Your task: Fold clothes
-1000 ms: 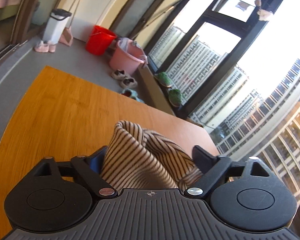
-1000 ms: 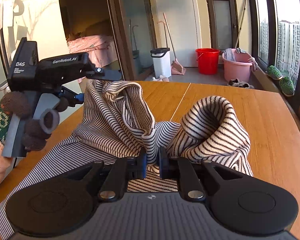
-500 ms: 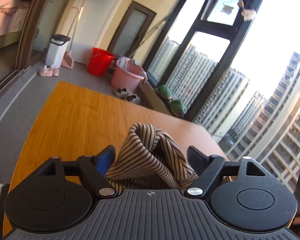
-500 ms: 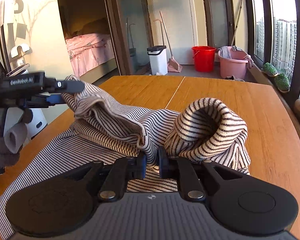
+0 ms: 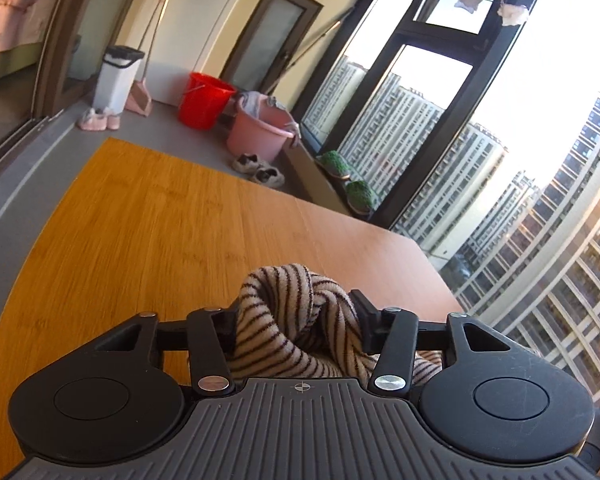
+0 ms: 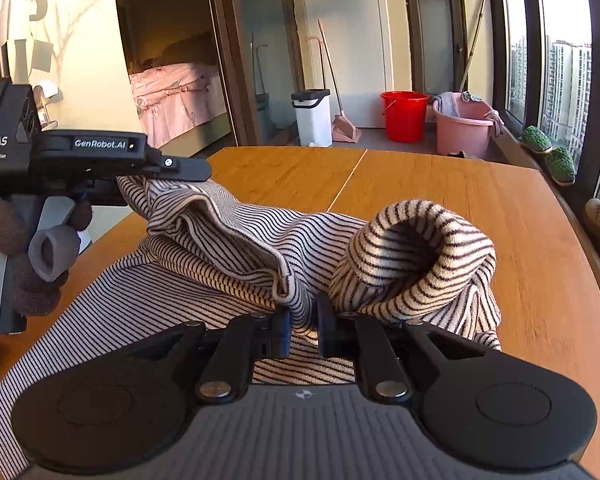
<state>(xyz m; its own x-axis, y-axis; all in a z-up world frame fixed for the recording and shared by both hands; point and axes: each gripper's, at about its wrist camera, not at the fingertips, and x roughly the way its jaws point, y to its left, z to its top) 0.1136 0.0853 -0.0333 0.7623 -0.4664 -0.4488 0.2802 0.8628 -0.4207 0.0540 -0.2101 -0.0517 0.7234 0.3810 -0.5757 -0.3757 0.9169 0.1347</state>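
Observation:
A cream sweater with dark stripes (image 6: 236, 240) lies bunched on the wooden table (image 6: 480, 208). My right gripper (image 6: 303, 322) is shut on a fold of it near the front edge; a rolled sleeve or collar (image 6: 420, 252) stands just to its right. My left gripper (image 5: 296, 316) is shut on a thick bunch of the same sweater (image 5: 292, 320), with the jaws held apart by the cloth. The left gripper also shows in the right wrist view (image 6: 180, 172), at the left, holding its bunch raised a little above the table.
The table's far half (image 5: 160, 208) is bare wood. Beyond it stand a white bin (image 6: 312, 116), a red bucket (image 6: 404, 114) and a pink basin (image 6: 464, 126). Windows run along the right side, with potted plants (image 6: 548, 152) on the sill.
The left gripper has lowered its bunch of sweater toward the table and closed tighter on it. The right gripper has stayed shut in place.

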